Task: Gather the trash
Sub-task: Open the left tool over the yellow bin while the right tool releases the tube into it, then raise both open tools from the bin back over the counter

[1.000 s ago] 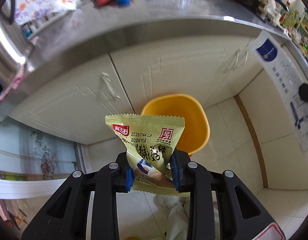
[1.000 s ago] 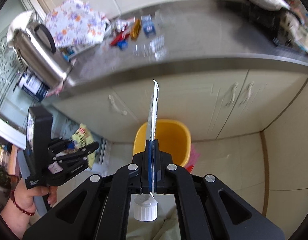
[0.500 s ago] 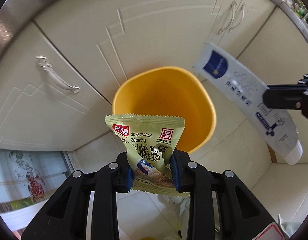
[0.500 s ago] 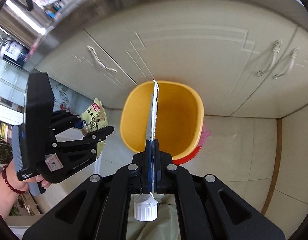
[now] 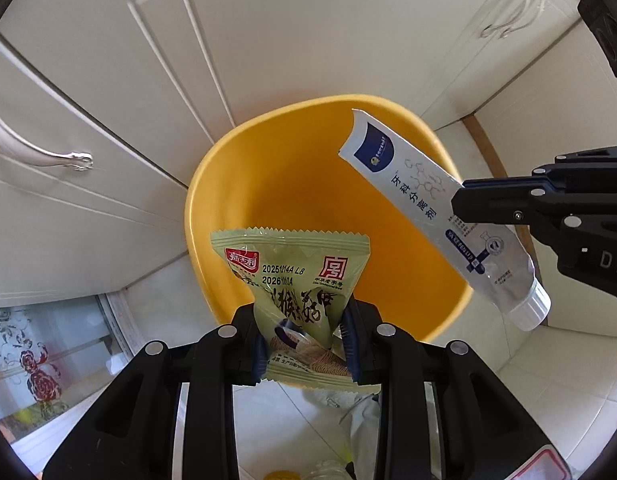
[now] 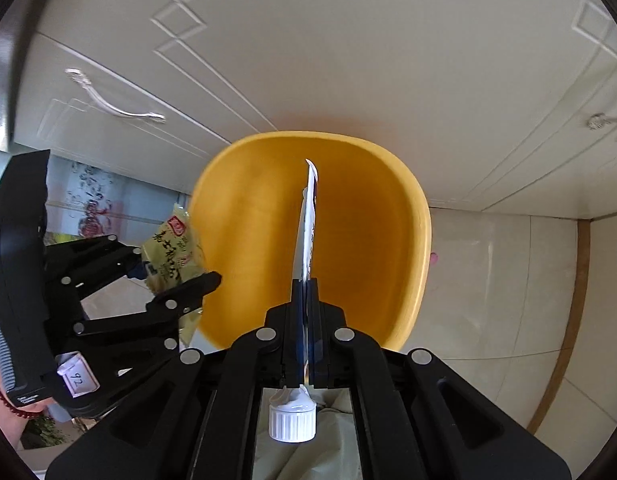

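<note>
Pinching a green foil snack packet (image 5: 296,280) between its pads, the left hand-held gripper (image 5: 304,340) hangs over the near rim of the round yellow plastic bin (image 5: 268,184), which stands on the tiled floor (image 6: 492,280) against the cream cabinet doors (image 5: 268,40). The right hand-held gripper (image 6: 306,320) is pressed together on a flattened white toothpaste tube (image 6: 308,220), cap toward the camera. The tube's long axis points into the bin mouth, crimped end foremost. Judgement: the right load sits further over the opening than the left; both appear placed for release.
</note>
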Tool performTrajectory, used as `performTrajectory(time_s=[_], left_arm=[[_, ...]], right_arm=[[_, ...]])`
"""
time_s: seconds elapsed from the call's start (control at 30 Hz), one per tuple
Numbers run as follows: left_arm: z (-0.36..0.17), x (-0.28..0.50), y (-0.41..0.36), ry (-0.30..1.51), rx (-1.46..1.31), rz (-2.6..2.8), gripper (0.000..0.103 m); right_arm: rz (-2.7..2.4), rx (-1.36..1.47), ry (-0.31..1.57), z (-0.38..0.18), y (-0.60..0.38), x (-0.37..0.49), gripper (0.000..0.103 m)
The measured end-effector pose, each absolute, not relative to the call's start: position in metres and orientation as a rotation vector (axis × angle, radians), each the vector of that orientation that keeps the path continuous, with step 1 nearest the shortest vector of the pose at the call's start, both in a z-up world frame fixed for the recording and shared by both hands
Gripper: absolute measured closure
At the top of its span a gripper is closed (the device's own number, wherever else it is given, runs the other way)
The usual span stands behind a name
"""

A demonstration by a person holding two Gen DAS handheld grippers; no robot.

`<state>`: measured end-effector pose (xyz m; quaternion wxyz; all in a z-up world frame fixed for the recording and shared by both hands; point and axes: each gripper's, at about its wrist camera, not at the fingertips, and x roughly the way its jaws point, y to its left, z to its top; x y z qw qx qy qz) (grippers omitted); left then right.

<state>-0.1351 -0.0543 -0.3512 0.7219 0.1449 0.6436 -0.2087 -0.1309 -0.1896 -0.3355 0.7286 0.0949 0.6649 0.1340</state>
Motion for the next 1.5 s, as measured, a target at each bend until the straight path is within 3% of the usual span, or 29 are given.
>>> performTrajectory(time_s=[0.4, 0.5, 0.57, 0.63, 0.73, 0.77, 1.3, 1.5], left_arm=[[-0.370, -0.129, -0.056, 1.448, 0.314, -0.455, 0.072], [-0.370, -0.128, -0.057, 1.451, 0.309, -0.452, 0.068], [-0.367, -0.128, -0.058, 1.446, 0.301, -0.449, 0.056], [-0.367, -0.128, -0.059, 1.437, 0.296, -0.450, 0.051], [-0.364, -0.130, -0.064, 1.433, 0.299, -0.455, 0.046], [-0.364, -0.130, -0.066, 1.431, 0.301, -0.458, 0.046], [-0.355, -0.124, -0.070, 1.428, 0.306, -0.445, 0.045], [-0.336, -0.130, -0.066, 1.409, 0.288, -0.427, 0.045]], right_arm=[[0.328, 0.109, 1.442, -0.345, -0.174, -0.118, 0.100], [0.324, 0.121, 1.438, -0.344, -0.177, -0.118, 0.099], [0.310, 0.134, 1.433, -0.342, -0.176, -0.115, 0.098], [0.300, 0.148, 1.428, -0.340, -0.176, -0.115, 0.092], [0.293, 0.165, 1.407, -0.336, -0.177, -0.114, 0.067], [0.291, 0.164, 1.401, -0.336, -0.176, -0.113, 0.065], [0.282, 0.199, 1.377, -0.334, -0.210, -0.112, 0.065], [0.271, 0.226, 1.353, -0.310, -0.221, -0.125, 0.065]])
